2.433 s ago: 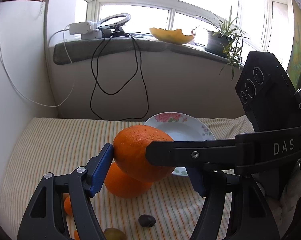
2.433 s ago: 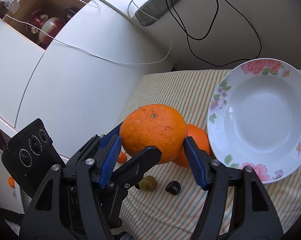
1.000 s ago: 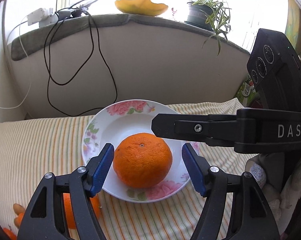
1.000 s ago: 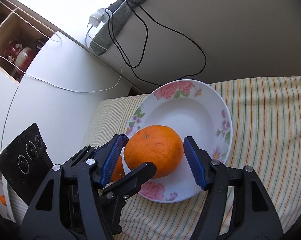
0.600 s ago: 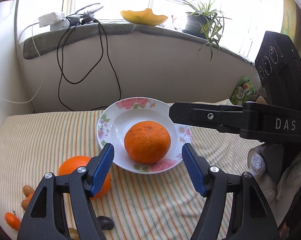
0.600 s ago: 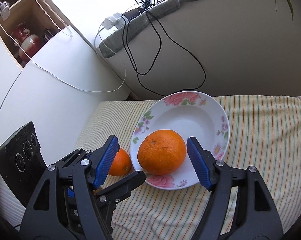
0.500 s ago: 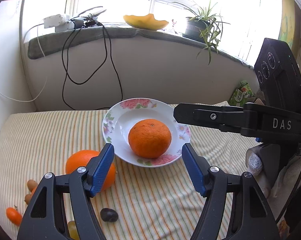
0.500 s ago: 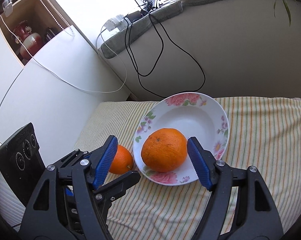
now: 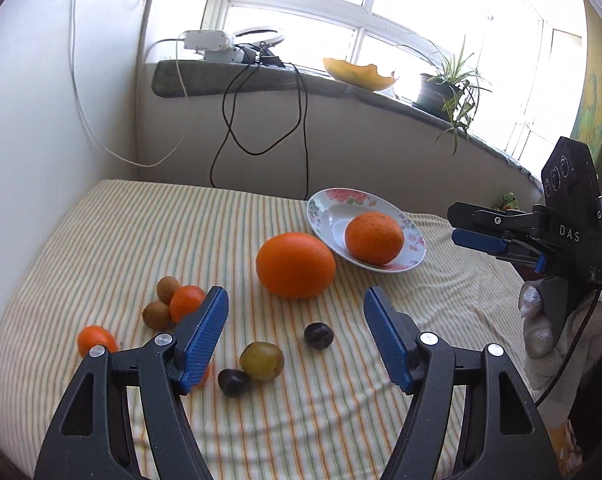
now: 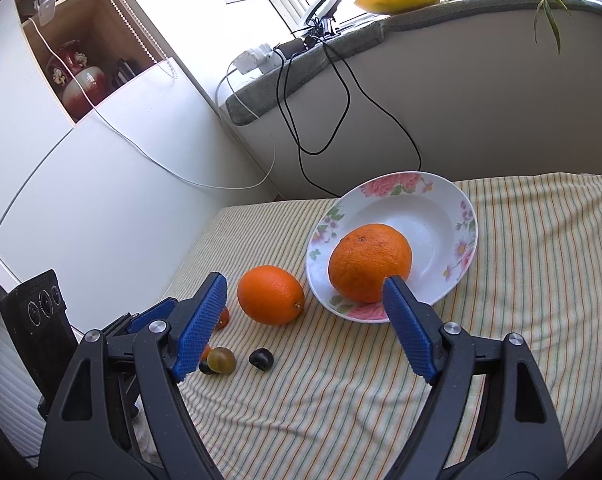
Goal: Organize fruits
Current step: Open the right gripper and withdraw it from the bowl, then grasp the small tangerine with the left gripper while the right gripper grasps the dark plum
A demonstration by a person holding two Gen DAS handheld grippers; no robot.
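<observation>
Two grippers are in my views, and both stand wide apart and carry nothing. The left gripper [image 9: 296, 312] hangs above the near part of the striped cloth [image 9: 149, 232]; the open space between its blue pads [image 9: 203, 336] frames bare cloth and three small fruits. The right gripper [image 10: 304, 302] sits off the cloth's right side, its pads spread with only air between them, touching nothing.

One orange [image 10: 370, 263] lies in the flowered plate [image 10: 459, 206], which rests toward the far right corner of the cloth. A second, larger orange [image 9: 295, 265] lies on the cloth just beside the plate's near-left rim; I cannot tell whether they touch.

Toward the near left edge I see a cluster: two kiwis [image 9: 168, 289], a tangerine [image 9: 187, 302] against them, and another tangerine [image 9: 95, 340] closer to the left edge. Near the middle of the front edge lie a green plum [image 9: 261, 361], a dark plum [image 9: 233, 382] touching it, and a second dark plum [image 9: 319, 335] set a little apart.

The far left of the cloth is open. A white cabinet wall [image 10: 101, 208] closes the left edge, and the low wall under the windowsill [image 9: 261, 76] closes the far edge, with black cables [image 9: 237, 136] hanging down it.
</observation>
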